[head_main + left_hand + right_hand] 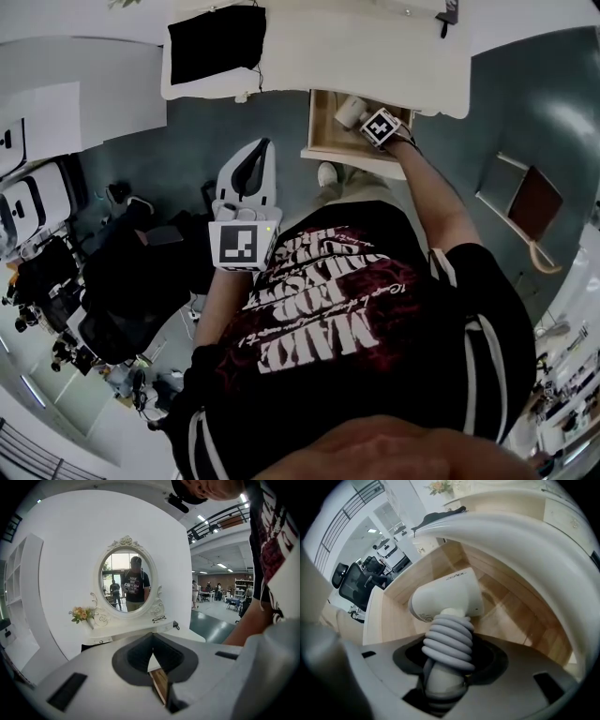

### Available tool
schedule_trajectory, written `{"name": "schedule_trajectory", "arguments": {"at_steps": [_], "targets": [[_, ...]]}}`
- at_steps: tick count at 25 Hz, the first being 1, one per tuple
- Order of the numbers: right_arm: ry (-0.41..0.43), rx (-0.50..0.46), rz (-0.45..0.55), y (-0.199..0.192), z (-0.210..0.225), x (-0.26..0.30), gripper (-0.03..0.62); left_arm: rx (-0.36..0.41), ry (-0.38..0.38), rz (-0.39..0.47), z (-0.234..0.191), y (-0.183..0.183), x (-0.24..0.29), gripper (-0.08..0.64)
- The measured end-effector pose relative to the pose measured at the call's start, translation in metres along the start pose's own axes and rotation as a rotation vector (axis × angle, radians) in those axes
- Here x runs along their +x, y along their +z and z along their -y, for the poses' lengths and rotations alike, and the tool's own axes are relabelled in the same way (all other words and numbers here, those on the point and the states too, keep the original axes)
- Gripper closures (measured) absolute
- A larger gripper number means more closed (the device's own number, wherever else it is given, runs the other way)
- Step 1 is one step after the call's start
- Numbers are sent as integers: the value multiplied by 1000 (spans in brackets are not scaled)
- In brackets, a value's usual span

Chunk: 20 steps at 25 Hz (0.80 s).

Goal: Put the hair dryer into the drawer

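Observation:
A white hair dryer [350, 111] lies head-down inside the open wooden drawer [323, 131] of the cream dressing table [375, 47]. In the right gripper view its head [447, 597] rests on the drawer floor [511, 606]. Its handle, wound with grey cord, stands up between the jaws. My right gripper [445, 667] is shut on that handle and reaches down into the drawer [367, 120]. My left gripper [262, 148] hangs near my waist, left of the drawer. Its jaws [152, 653] meet at the tips with nothing between them.
The table top overhangs the drawer [501, 531]. An oval mirror [126, 581] and a small flower bunch [82, 614] stand on the table. A black panel [216, 42] sits at its left. A black office chair [122, 281] stands to my left, a wooden chair [530, 202] to my right.

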State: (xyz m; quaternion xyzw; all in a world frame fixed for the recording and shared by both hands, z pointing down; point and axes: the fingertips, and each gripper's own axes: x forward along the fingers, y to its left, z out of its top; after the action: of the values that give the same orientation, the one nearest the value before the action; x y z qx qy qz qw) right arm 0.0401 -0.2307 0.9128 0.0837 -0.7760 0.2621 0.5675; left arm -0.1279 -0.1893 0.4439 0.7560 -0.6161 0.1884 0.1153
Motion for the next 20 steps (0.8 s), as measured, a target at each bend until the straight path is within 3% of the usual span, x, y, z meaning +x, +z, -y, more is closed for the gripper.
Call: {"name": "schedule_trajectory", "arguments": {"at_steps": [6, 8, 11, 15, 17, 20], "targets": [[-15, 53, 26, 4, 9, 3, 355, 7, 7, -4, -1, -4, -10, 558], [19, 107, 36, -1, 5, 4, 288, 2, 7, -2, -3, -5, -11, 558], [58, 210, 76, -5, 2, 0, 268, -3, 3, 6, -2, -5, -12, 558], [61, 279, 141, -8, 0, -15, 243, -1, -18, 24, 7, -4, -13, 558], [46, 286, 177, -9, 1, -27, 222, -1, -30, 46, 10, -1, -11, 558], [-12, 262, 242, -11, 4, -52, 251, -9, -45, 74, 11, 5, -11, 558]]}}
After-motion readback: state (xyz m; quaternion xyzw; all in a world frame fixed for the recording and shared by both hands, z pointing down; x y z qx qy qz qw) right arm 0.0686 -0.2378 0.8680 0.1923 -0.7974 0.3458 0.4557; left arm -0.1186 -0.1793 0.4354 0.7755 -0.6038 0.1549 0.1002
